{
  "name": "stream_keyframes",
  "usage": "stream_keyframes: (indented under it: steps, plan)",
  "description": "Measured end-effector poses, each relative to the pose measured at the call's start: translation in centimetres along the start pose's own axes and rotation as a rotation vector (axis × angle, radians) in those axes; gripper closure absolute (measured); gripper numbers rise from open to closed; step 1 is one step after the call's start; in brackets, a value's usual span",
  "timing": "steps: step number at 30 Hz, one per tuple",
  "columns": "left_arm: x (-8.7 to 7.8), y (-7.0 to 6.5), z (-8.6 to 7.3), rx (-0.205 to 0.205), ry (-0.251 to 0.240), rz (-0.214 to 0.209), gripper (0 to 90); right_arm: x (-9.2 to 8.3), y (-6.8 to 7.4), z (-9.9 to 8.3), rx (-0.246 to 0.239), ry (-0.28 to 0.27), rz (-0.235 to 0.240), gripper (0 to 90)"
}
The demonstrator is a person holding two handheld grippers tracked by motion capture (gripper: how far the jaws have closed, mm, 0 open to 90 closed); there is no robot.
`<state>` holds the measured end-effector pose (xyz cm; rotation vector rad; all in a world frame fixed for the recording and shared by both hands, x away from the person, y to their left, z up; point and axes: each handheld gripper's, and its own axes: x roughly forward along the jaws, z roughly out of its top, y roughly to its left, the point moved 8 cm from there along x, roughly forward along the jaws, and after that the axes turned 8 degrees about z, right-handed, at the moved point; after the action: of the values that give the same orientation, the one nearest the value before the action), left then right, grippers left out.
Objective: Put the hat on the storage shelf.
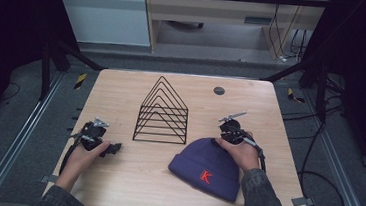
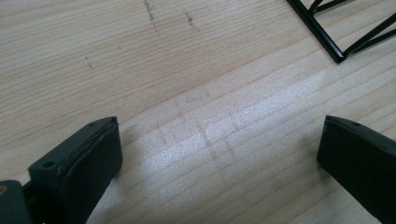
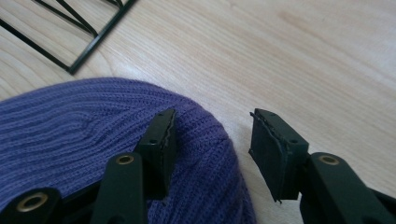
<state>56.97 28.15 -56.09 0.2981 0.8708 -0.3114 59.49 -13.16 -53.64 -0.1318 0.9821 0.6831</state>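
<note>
Purple knit beanie (image 1: 207, 168): lies flat near your table edge, in front of the black wire rack (image 1: 162, 112), not lifted.
Right gripper (image 3: 212, 140): jaws apart, straddling its crown edge, no pinch.
Left gripper (image 2: 219, 149): wide apart, idle.
Left: clamp, lift.

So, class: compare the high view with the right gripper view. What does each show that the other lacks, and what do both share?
High view alone: the red K on the beanie, the whole black wire rack, the left gripper, both forearms, the floor.

Right gripper view alone: the beanie's ribbed knit close up, and the right gripper with its jaws apart, straddling the beanie's edge.

Both: the purple beanie, part of the rack, the wooden table.
</note>
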Motion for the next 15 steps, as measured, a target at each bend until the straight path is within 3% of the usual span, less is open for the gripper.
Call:
stream_keyframes:
  steps: [4, 9, 15]
  plan:
    - [0.03, -0.06, 0.05, 0.0, 0.001, 0.0, 0.0, 0.5, -0.03, -0.31, 0.018, 0.017, -0.001, 47.8]
    - [0.03, -0.19, 0.07, 0.0, -0.001, 0.0, 0.0, 0.83, 0.29, -0.42, 0.014, 0.026, 0.019, 58.1]
    - [0.05, -0.26, 0.1, -0.001, -0.004, -0.001, 0.0, 0.94, 0.37, -0.57, 0.018, 0.036, 0.032, 64.0]
